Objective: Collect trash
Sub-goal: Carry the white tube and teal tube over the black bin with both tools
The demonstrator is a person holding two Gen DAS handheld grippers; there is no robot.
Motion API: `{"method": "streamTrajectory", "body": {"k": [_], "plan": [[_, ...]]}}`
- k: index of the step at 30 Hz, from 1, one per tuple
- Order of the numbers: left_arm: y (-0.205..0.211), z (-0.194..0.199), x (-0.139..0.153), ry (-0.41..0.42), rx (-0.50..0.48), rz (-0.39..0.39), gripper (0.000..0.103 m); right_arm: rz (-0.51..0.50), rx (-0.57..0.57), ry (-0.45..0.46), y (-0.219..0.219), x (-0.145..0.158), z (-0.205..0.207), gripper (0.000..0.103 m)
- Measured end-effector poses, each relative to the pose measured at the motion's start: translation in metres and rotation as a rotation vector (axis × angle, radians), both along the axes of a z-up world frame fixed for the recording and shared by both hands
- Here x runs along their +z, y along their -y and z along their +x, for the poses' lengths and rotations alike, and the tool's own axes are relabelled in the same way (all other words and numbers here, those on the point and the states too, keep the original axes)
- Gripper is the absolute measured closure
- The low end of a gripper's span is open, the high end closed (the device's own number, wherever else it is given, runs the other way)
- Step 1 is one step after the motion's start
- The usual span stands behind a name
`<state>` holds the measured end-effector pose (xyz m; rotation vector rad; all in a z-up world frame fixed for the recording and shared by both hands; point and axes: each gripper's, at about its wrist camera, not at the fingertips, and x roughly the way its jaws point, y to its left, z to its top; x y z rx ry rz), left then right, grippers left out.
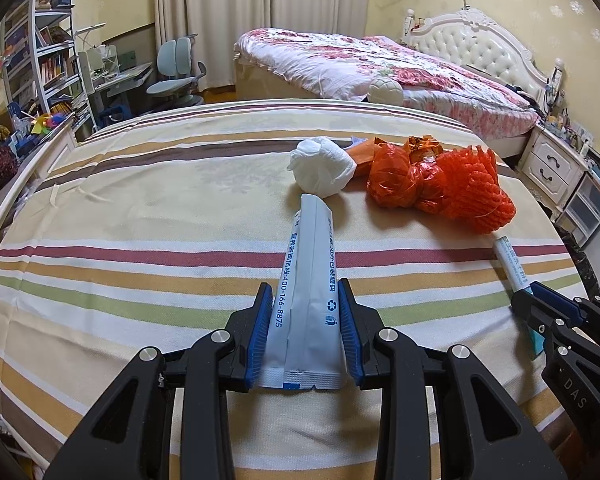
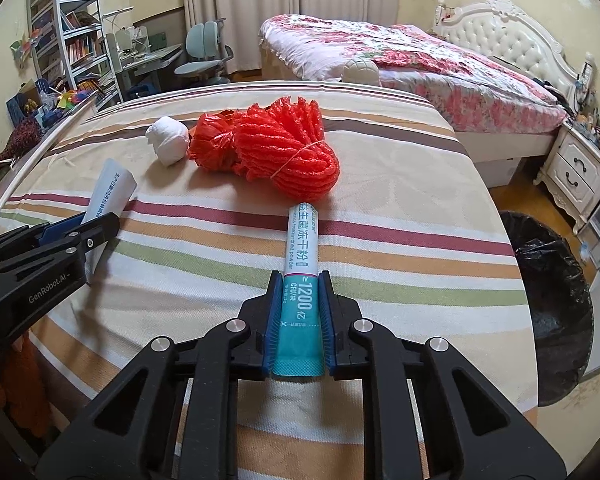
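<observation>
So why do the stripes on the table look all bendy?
Left wrist view: the fisheye lens bows the striped cloth and darkens the corners; the grey packet stays sharp. Right wrist view: same curving; the teal packet looks stretched, and the net casts soft shadows.

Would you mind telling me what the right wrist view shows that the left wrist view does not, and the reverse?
Only the right wrist view shows the black-lined trash bin on the floor, right of the table, and the teal face of the sachet held by the right gripper. Only the left wrist view shows the small orange wrappers behind the red bag. Both show the striped tablecloth, white tissue ball, red foam net, and left gripper shut on the white sachet.
</observation>
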<state>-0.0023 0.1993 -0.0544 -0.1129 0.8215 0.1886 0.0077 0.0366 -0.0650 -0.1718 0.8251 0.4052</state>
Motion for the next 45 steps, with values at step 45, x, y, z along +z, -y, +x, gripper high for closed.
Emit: {"method": "streamTrajectory", "body": {"k": [45], "plan": [[0.14,0.039,0.027,0.08,-0.278,0.013,0.069,0.051,-0.304,0.073,0.144,0.023,0.03,0.085]]}}
